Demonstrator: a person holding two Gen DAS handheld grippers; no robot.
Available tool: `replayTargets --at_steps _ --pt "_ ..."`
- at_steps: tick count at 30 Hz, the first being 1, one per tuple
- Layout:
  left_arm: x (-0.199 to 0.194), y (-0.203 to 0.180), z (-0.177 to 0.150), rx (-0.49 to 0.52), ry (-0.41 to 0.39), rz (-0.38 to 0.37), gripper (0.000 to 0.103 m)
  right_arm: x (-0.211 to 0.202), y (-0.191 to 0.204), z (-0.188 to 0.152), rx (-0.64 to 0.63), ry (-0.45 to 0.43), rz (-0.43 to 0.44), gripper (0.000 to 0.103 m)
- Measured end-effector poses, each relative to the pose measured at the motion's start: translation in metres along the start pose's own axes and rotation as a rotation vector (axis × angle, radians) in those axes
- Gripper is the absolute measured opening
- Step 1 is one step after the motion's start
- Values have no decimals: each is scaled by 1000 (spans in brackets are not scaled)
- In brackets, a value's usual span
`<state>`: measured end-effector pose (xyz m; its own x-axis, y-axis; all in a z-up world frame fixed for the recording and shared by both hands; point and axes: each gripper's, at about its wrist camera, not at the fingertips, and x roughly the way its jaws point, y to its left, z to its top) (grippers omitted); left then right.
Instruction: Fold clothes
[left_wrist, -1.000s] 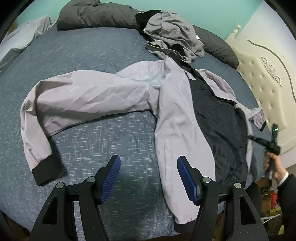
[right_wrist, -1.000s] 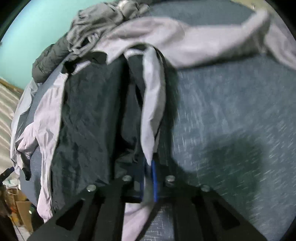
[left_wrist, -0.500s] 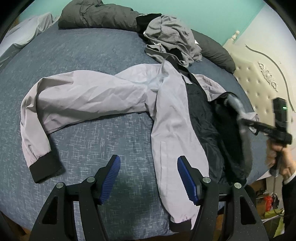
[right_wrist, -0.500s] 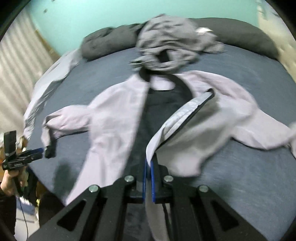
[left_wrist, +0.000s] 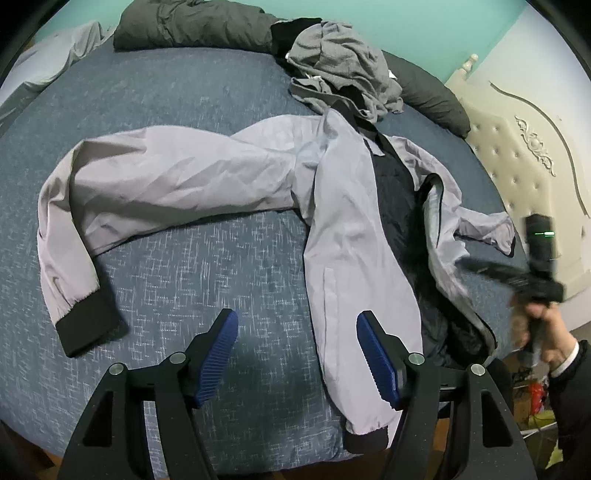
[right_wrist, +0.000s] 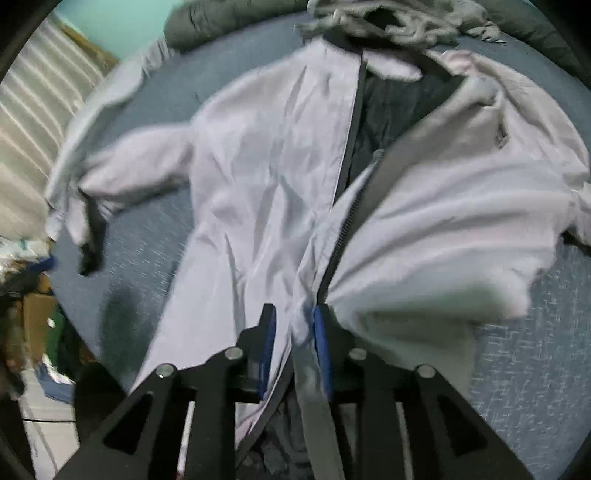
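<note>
**Jacket front panel pinched over the bed**

A pale grey jacket (left_wrist: 343, 221) lies spread on the blue bedspread (left_wrist: 207, 273), one sleeve stretched out to the side and its dark lining showing down the middle. The left gripper (left_wrist: 297, 354) hovers above the bedspread with its blue pads wide apart and empty. The right gripper (right_wrist: 294, 332) has the jacket's zipper edge between its pads; the view is blurred, and the pads seem slightly parted around the fabric. A crumpled grey garment (left_wrist: 343, 62) sits near the collar.
</note>
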<state>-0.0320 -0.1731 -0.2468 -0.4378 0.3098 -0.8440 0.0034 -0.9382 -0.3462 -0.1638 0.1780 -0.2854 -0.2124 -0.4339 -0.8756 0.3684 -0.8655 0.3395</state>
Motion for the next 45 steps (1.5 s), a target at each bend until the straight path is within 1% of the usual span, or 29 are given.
replayTargets --at_steps 1,2,4,6,8,11,14,15,16,17,19,23,26,27,29,30,32,33,34,35,39,42,45 --pt "3 0 -1 -1 6 0 71 -16 -8 -2 6 -34 8 33" --pt "6 0 -2 -3 13 -1 71 -31 -17 -5 12 -69 17 36" --pt "12 0 -4 -4 28 1 71 -62 -33 -9 24 -138 34 37" --pt "18 -3 -6 -4 38 -2 71 -85 -62 -16 71 -186 -1 37" --pt "26 -7 -7 -1 55 -4 71 -98 -100 -27 157 -201 -30 37" --pt "37 -11 -9 -4 79 -14 71 -92 -137 -46 250 -162 -80 37" --pt "52 -15 -13 -5 117 -27 71 -71 -150 -63 300 -99 -68 37" --pt "57 -17 -15 -4 131 -33 71 -65 -150 -67 309 -85 -57 38" --pt "61 -18 -16 -4 143 -34 71 -57 -147 -71 311 -75 -39 42" --pt "67 -20 -18 -7 158 -38 71 -50 -144 -74 313 -65 -19 50" --pt "75 -21 -23 -16 178 -39 71 -33 -133 -80 305 -34 15 54" --pt "88 -24 -33 -26 212 -43 72 -6 -117 -87 296 14 50 54" --pt "99 -26 -40 -33 242 -48 73 3 -108 -88 300 25 98 54" --pt "102 -26 -42 -35 248 -48 74 4 -105 -88 296 24 108 53" --pt "108 -28 -45 -43 260 -59 74 6 -100 -88 286 22 130 41" --pt "111 -28 -47 -48 266 -64 74 7 -97 -88 281 21 141 38" --pt "117 -30 -50 -51 275 -64 74 1 -88 -86 254 8 133 24" --pt "121 -30 -51 -51 279 -64 74 -2 -84 -85 239 0 127 19" --pt "124 -30 -52 -52 283 -64 74 -5 -79 -84 225 -8 121 11" --pt "126 -31 -53 -54 286 -65 74 -8 -75 -83 210 -15 116 8" --pt "126 -33 -56 -56 279 -72 74 -21 -58 -79 159 -49 98 5" --pt "123 -34 -57 -54 270 -73 74 -43 -49 -72 122 -88 109 4" --pt "116 -36 -57 -45 254 -74 74 -69 -43 -64 98 -110 56 4"
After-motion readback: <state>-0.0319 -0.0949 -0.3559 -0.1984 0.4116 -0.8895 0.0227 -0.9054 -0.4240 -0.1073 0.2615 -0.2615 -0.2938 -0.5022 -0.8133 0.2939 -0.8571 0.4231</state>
